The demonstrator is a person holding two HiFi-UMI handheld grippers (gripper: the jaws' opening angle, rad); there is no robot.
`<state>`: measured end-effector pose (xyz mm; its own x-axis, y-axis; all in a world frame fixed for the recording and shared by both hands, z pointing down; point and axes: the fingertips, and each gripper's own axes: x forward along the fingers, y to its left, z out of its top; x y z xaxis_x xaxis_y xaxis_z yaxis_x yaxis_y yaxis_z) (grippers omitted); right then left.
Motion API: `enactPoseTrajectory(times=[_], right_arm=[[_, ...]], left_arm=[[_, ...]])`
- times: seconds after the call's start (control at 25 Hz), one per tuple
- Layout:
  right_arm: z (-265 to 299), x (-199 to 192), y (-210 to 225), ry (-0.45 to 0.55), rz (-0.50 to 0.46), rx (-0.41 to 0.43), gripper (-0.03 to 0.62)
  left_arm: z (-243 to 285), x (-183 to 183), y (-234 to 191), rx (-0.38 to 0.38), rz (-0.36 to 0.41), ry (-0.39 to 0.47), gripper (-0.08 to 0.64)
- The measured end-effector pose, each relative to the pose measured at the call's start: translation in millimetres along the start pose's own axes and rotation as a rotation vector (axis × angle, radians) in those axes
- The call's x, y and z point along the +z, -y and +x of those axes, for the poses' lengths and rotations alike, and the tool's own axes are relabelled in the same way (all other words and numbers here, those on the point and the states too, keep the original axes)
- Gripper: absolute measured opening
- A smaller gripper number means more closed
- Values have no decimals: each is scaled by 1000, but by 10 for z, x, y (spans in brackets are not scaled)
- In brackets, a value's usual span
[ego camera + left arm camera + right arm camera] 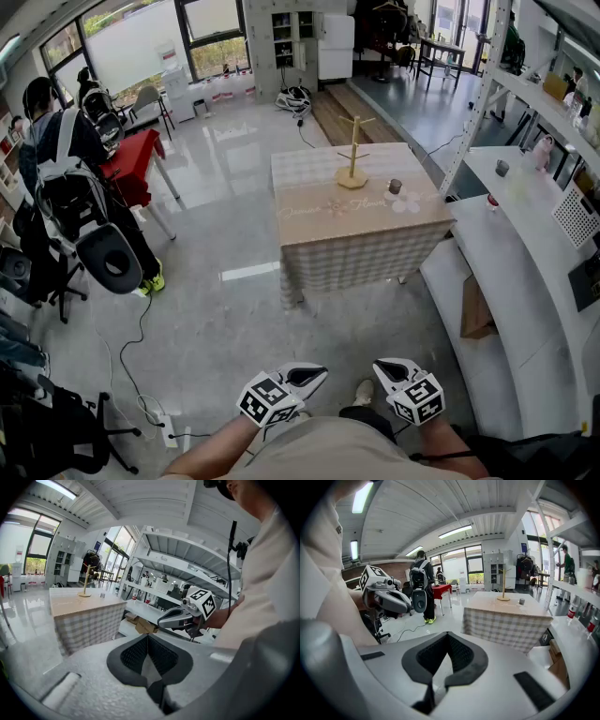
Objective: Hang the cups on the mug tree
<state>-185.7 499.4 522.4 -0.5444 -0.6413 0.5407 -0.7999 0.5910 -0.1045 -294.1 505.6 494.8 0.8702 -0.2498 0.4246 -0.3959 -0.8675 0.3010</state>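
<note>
A wooden mug tree point(352, 157) stands bare on a table with a checked cloth point(356, 234), far ahead of me. A small dark cup point(395, 187) sits on the table just right of the tree. Both grippers hang low near the person's body, well short of the table. The left gripper point(314, 376) is shut with nothing in it, and so is the right gripper point(383, 367). In the left gripper view the mug tree point(86, 580) and cup point(102, 595) are small and distant. The right gripper view shows the tree point(503, 586) and cup point(521, 601) too.
A white curved counter point(497, 272) and a shelving unit point(525, 94) run along the right, with a cardboard box point(476, 309) beneath. On the left are a red table point(131, 159), a person with a backpack point(56, 169) and chairs. Cables and a power strip point(165, 429) lie on the floor.
</note>
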Motion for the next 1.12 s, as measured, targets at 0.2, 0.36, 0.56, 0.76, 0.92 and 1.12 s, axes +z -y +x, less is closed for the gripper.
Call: enactPoseTrajectory(times=[0.2,0.36,0.56,0.76,0.92,1.12], right_arm=[[20,80,407,0,-19,14,12],[-48,112,817,10,-25,26,12],[-213,131,1439,23,-24,40,12],[-406,12,2120,25,16,45,15],[-431,-109,2485,12,53,22,18],[-252,327,3152,8,70,-7,64]], left_arm=[[377,250,-122,12,17,11,8],[763,511,-192,32,19,3,8],[1345,910,-229,50,4,9,9],[2003,1287,-325,87,-12,12,9],[2377,1477,-420,82,-25,4,27],[2832,2091,-912,73,-29,2,58]])
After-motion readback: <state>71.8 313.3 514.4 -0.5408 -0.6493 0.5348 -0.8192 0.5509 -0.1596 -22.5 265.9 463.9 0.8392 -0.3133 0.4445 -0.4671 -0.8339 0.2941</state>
